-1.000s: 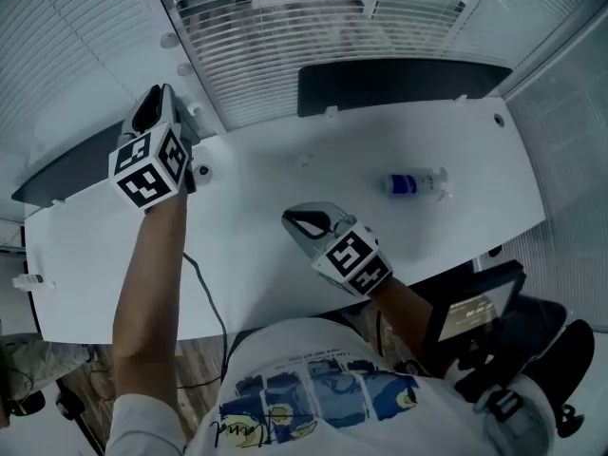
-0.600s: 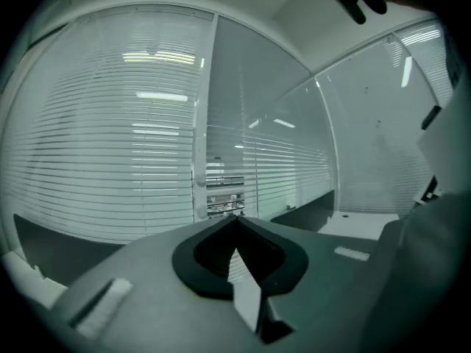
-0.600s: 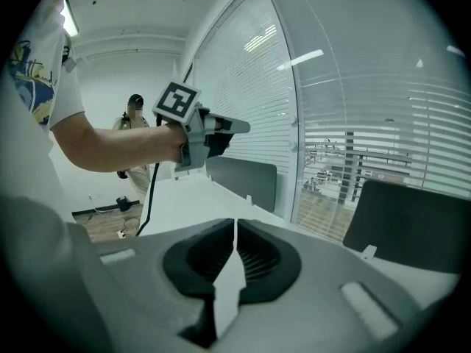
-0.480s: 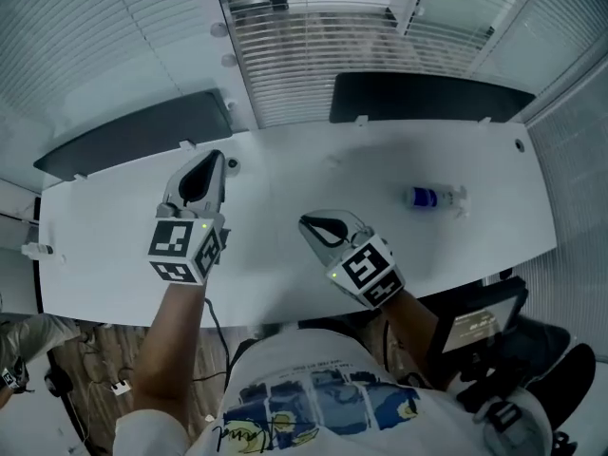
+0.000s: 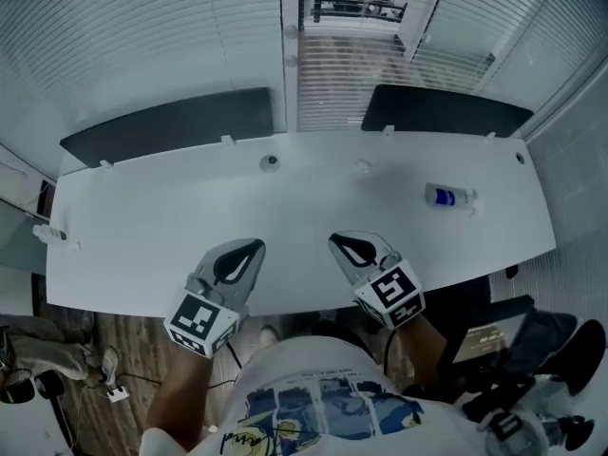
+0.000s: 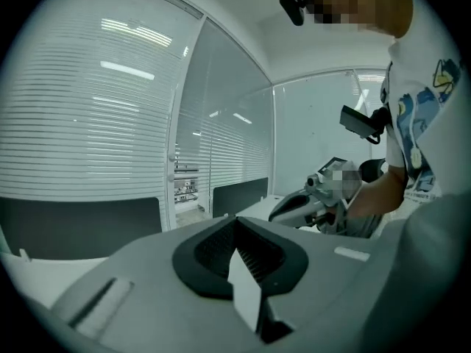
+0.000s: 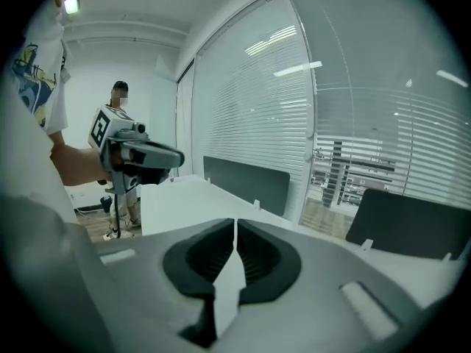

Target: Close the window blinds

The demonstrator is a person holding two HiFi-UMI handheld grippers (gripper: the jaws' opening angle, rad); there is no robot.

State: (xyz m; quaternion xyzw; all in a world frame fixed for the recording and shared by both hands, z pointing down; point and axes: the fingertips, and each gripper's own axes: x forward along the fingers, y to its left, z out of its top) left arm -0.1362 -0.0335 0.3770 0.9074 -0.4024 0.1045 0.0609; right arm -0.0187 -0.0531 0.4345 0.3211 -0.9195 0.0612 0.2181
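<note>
Both my tongs are pressed together and pinch nothing. The left gripper (image 5: 251, 251) and the right gripper (image 5: 342, 244) hang side by side over the near edge of the long white desk (image 5: 142, 226); in each gripper view the dark ribbed pads meet, with no thing between them.

The white horizontal-slat window blinds (image 5: 356, 74) lie straight ahead of both tongs, on the glass wall beyond the far edge of the desk and behind the two dark flat partition panels (image 5: 171, 122). So the coming move is a reach forward across the whole desk. The wide blind on the left side looks shut. The narrow strip in the middle lets shelves and a building show through its slats, so I judge this is the part that is not closed.

This strip stands a little to the right of the middle, more in front of my right gripper. On the white post (image 5: 290, 84) at its left edge sit two small round knobs (image 5: 290, 61), between the lines of my two tongs. Neither hand is clearly nearer, and what the knobs do I cannot tell.

The slats run level, from left to right along the wall, while the strip itself is tall and upright – its long axis is vertical.
</note>
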